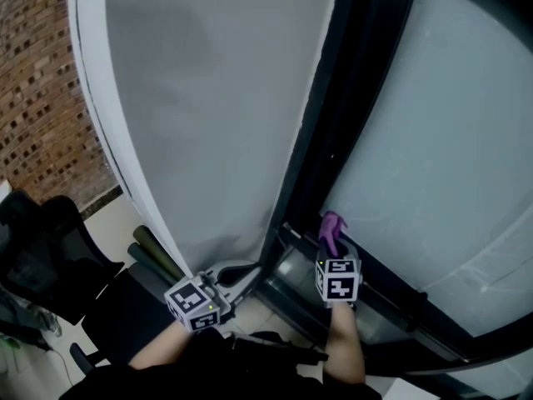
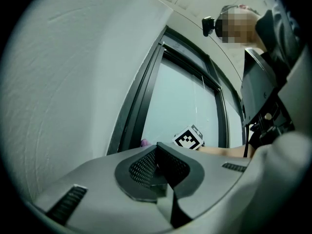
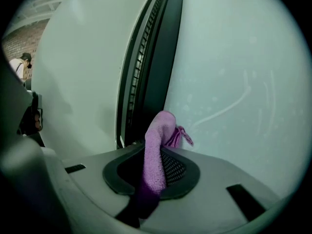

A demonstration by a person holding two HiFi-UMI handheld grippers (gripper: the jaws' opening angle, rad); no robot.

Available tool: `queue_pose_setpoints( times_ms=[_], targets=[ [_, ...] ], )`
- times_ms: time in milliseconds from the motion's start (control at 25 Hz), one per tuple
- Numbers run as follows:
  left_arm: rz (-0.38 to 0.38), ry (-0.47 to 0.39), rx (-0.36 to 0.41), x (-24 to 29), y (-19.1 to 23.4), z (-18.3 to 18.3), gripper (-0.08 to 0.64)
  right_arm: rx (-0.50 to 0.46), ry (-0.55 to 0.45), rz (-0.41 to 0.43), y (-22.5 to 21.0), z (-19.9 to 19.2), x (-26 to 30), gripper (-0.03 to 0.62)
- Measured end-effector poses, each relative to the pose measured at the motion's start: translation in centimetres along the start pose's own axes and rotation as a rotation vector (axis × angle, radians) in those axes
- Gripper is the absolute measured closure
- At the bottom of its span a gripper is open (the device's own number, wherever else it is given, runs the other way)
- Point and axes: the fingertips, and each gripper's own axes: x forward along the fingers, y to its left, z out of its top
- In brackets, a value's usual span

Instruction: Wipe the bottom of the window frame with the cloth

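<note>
- right gripper [image 3: 155, 173] is clamped on the purple cloth [image 3: 159, 145]. the cloth runs up between the jaws and a folded bit sticks out past the tips
- from the head view the cloth sits low down at the window frame [image 1: 337, 132], right by the corner where the dark upright post meets the bottom rail [image 1: 400, 307]
- can't tell if the cloth is actually touching the rail or the glass [image 1: 441, 157], it's just very close to both
- the right gripper view has the frosted-looking glass on the right of the cloth and the dark post just behind it
- left gripper [image 2: 163, 172] is clenched with nothing in it, pads pressed together
- it hangs off to the left of the post, in front of the lower edge of the white panel [image 1: 208, 98], well apart from the cloth
- a brick wall [image 1: 37, 90] shows at the far left, with a black chair [image 1: 42, 252] below it near the bottom left corner
</note>
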Motion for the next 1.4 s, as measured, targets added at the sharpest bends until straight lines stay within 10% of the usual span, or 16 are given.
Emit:
queue_pose_setpoints(
  times_ms=[1400],
  targets=[
    [-0.224, 0.057, -0.045, 5.8, -4.2, -2.3, 0.568, 0.138, 0.028, -0.18, -6.6, -5.1, -7.1, 0.524]
  ],
)
